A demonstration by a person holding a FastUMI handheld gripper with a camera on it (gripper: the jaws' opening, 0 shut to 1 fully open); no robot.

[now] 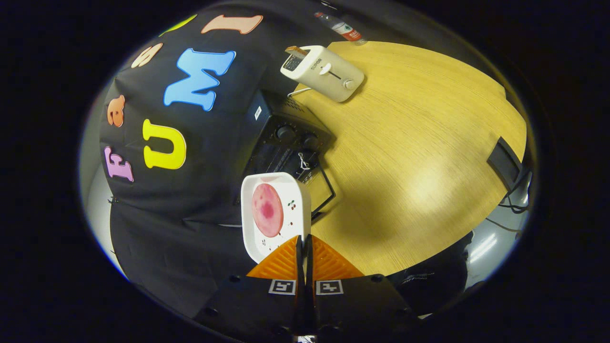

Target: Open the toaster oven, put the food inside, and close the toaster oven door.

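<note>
gripper (303,240) fingers pinched on near rim of white tray (295,190); rim contact partly hidden. pink food disc (267,210) on tray. beyond, 12 o'clock, black toaster oven (290,143), door state unclear. farther, 1 o'clock, white toaster (324,71) on wooden table (419,157).

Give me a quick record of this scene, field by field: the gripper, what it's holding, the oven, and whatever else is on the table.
gripper: gripper fingers closed on the near edge of the white dish
held item: white dish, tilted, carrying a round pink food slice
toaster oven: black toaster oven just beyond the dish, on the wooden table; door state unclear
other items: white toaster with bread in its slot, bottle beyond it
</note>
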